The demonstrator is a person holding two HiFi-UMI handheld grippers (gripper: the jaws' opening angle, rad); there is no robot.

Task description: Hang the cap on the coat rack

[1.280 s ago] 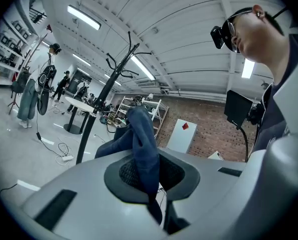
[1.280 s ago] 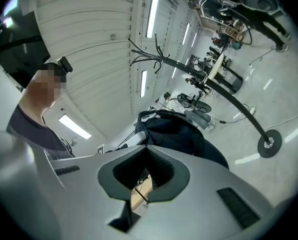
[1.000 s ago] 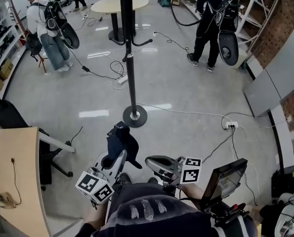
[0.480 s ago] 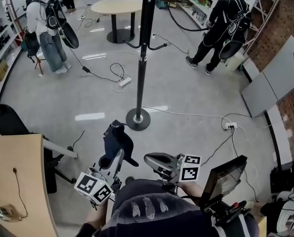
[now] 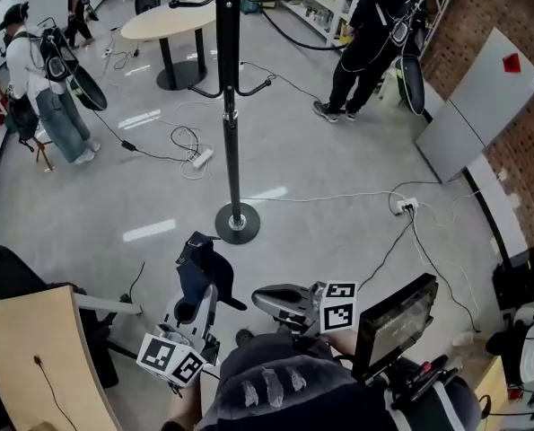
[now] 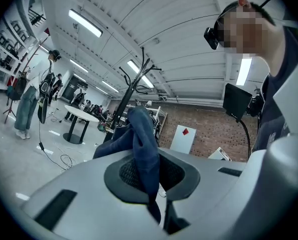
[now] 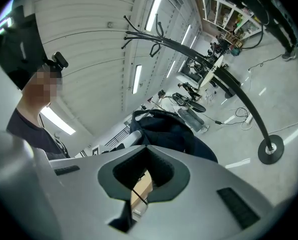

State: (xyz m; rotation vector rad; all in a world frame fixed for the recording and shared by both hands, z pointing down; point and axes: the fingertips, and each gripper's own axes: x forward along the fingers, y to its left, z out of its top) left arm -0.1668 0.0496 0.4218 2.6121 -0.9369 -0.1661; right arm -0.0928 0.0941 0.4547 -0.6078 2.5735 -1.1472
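Note:
The dark blue cap hangs bunched from my left gripper, whose jaws are shut on a fold of its cloth. In the left gripper view the cap stands up out of the left gripper, with the coat rack beyond it. The black coat rack stands on the floor ahead, its round base a short way beyond the cap. My right gripper sits just right of the cap, shut and holding nothing. In the right gripper view the cap lies past the right gripper and the rack curves across.
Cables and a power strip lie on the floor behind the rack. A round table stands farther back. People stand at the far left and far right. A wooden desk is at my left, a grey board leans at the right.
The head view has swung a little, so the rack and the people sit differently in the picture. The left gripper keeps the cap; both grippers stay low in front of me.

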